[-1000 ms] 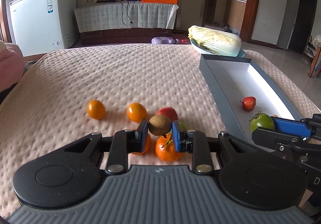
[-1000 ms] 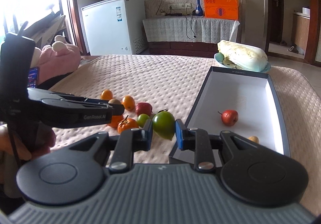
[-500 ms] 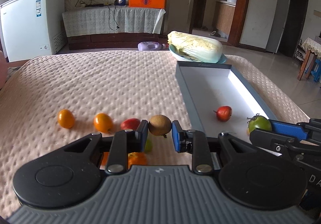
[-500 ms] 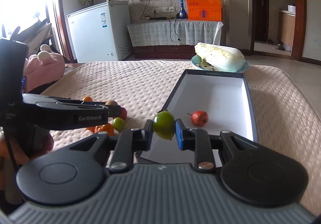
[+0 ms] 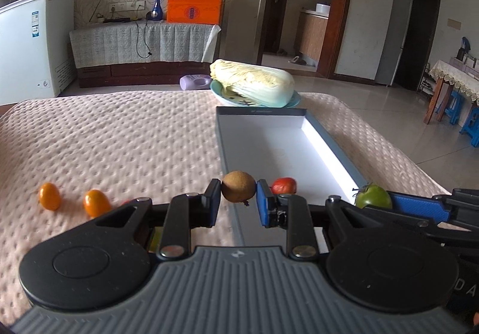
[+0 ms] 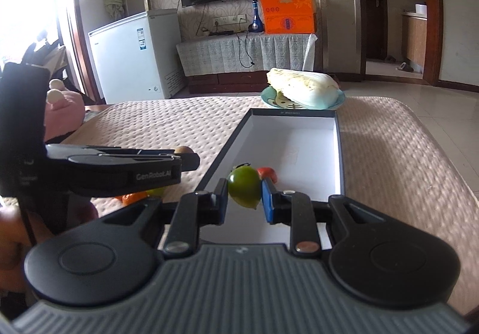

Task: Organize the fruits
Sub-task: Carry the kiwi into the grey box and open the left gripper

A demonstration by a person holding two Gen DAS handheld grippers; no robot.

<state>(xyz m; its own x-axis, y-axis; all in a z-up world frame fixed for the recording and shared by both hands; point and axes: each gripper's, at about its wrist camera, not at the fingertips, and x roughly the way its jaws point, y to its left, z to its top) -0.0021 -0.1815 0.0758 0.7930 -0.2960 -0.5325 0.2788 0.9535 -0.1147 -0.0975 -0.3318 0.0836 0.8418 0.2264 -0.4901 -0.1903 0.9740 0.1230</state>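
Entry: fruit sort, both grippers loaded.

Change vs 1 s ago: both tools have carried from over the loose fruit on the bedspread (image 5: 119,136) to the near end of the tray (image 5: 332,154). Left gripper (image 5: 238,202) was above the fruit cluster; now sits at the tray's near-left rim. Right gripper (image 6: 244,199) was short of the tray; now over its near floor. Meaning: transport approx done, release looks next for both.

Left gripper: clamped on kiwi (image 5: 238,190), brown, dull, roundish, held clear of the surface.

Right gripper: clamped on green tomato (image 6: 244,186), glossy, stem up, also seen from left cam (image 5: 373,200).

In tray: 1 red fruit (image 5: 283,185), near end.

Left on bedspread: 2 orange fruits (image 5: 49,200), (image 5: 96,202); more partly hidden behind tools.

Far end: cabbage (image 5: 254,87) on plate (image 5: 220,93), not touched.
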